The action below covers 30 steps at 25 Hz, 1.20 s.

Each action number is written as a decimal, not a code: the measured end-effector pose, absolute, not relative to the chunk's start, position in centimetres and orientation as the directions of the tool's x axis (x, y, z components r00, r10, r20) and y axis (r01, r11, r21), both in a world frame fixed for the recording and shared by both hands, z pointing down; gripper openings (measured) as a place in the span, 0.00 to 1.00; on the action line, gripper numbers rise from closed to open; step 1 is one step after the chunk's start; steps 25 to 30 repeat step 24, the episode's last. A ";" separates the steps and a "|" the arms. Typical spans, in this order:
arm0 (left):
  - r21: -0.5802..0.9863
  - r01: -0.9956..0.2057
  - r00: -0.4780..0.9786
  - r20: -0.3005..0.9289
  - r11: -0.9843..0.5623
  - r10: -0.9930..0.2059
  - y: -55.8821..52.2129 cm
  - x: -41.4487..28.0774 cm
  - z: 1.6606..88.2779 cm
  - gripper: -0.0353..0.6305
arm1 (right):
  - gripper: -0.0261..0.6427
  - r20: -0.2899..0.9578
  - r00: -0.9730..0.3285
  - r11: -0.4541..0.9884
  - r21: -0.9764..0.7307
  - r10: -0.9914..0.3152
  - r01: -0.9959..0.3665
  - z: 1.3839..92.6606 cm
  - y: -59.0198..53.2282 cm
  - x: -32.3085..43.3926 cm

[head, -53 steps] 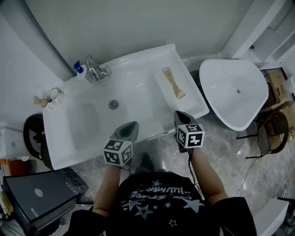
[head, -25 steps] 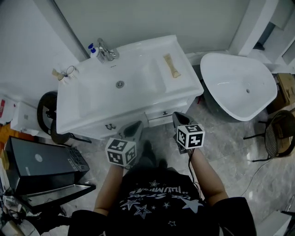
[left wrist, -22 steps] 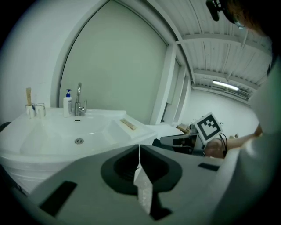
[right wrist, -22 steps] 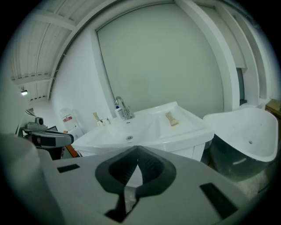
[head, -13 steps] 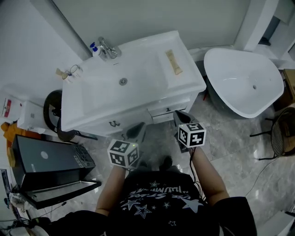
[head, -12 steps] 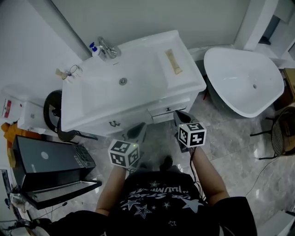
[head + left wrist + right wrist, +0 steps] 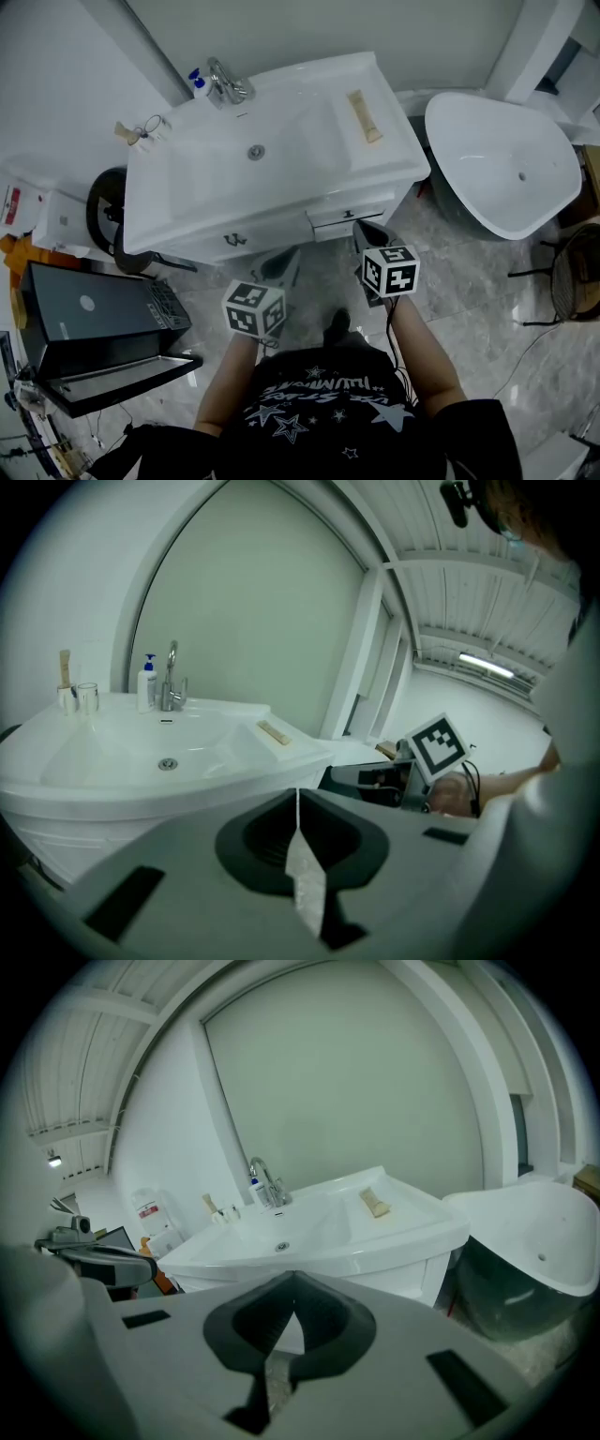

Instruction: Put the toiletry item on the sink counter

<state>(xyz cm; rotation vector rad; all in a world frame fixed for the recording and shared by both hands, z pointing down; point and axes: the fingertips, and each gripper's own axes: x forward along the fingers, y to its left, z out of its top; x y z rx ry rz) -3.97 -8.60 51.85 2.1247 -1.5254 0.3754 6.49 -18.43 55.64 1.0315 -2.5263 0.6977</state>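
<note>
I think the job is done.
The small tan tube (image 7: 366,116) lies on the white sink counter (image 7: 389,155), far right; my left gripper (image 7: 279,265) and right gripper (image 7: 367,234) are closed, empty.

A bathroom: white sink (image 7: 187,192) with faucet (image 7: 228,84), what looks like a tub (image 7: 497,159) (tiled floor (image 7: 487,309)).

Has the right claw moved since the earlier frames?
Yes. The right claw has backed away from the white ceramic sink, now over grey floor.
</note>
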 end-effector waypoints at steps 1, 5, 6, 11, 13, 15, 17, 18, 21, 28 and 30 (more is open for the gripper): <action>0.236 -0.939 0.337 0.490 -0.250 -0.804 -8.4 -4.2 51.9 0.09 | 0.06 0.466 -0.685 0.623 -0.309 -0.559 -0.719 55.6 -18.1 6.2; 0.250 -0.935 0.344 0.475 -0.251 -0.810 -7.5 -5.1 51.8 0.09 | 0.06 0.479 -0.677 0.628 -0.289 -0.559 -0.722 55.3 -17.0 5.4; 0.252 -0.934 0.346 0.472 -0.252 -0.811 -7.3 -5.4 51.7 0.09 | 0.06 0.481 -0.674 0.628 -0.284 -0.560 -0.724 55.2 -16.7 5.2; 0.261 -0.931 0.353 0.457 -0.256 -0.817 -5.5 -6.9 51.2 0.09 | 0.06 0.483 -0.665 0.629 -0.266 -0.569 -0.731 54.5 -15.0 4.0; 0.265 -0.929 0.356 0.452 -0.258 -0.818 -4.8 -7.5 51.1 0.09 | 0.06 0.483 -0.666 0.635 -0.255 -0.569 -0.729 54.2 -14.1 3.3; 0.273 -0.926 0.361 0.448 -0.260 -0.818 -3.9 -8.1 51.0 0.09 | 0.06 0.485 -0.665 0.643 -0.244 -0.567 -0.726 54.0 -13.1 2.5; 0.281 -0.924 0.366 0.442 -0.261 -0.819 -3.0 -8.6 50.9 0.09 | 0.06 0.485 -0.663 0.645 -0.236 -0.570 -0.727 53.7 -12.2 1.9; 0.283 -0.922 0.368 0.439 -0.263 -0.819 -2.6 -8.9 50.8 0.09 | 0.06 0.485 -0.661 0.645 -0.233 -0.572 -0.728 53.6 -11.7 1.7; 0.287 -0.919 0.375 0.433 -0.270 -0.820 -1.1 -9.5 50.7 0.09 | 0.06 0.487 -0.655 0.641 -0.226 -0.578 -0.734 53.5 -10.1 1.2; 0.288 -0.917 0.381 0.430 -0.276 -0.818 0.5 -10.2 50.7 0.09 | 0.06 0.493 -0.650 0.639 -0.221 -0.579 -0.737 53.5 -8.5 0.5; 0.288 -0.917 0.381 0.430 -0.276 -0.818 0.5 -10.2 50.7 0.09 | 0.06 0.493 -0.650 0.639 -0.221 -0.579 -0.737 53.5 -8.5 0.5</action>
